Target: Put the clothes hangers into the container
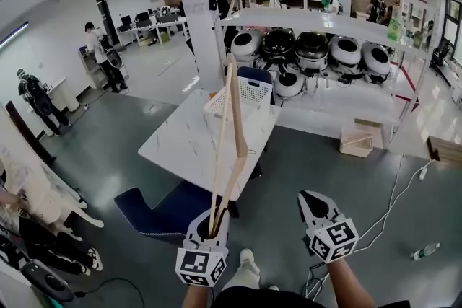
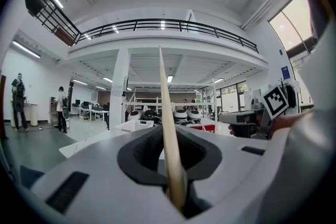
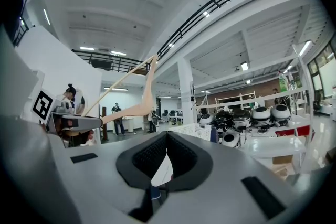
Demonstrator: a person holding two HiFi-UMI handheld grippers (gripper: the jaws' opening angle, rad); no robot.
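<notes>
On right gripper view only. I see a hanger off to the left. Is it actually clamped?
Observer: Yes. In the left gripper view the left tongs are shut on the hanger.
Operator: Where are my tongs relative to the table?
Observer: In the head view the right tongs hang over the floor, right of the near end of the table.
Operator: Anything low by the table?
Observer: A blue seat sits on the floor at the table's near corner. The basket is at the far end.
</notes>
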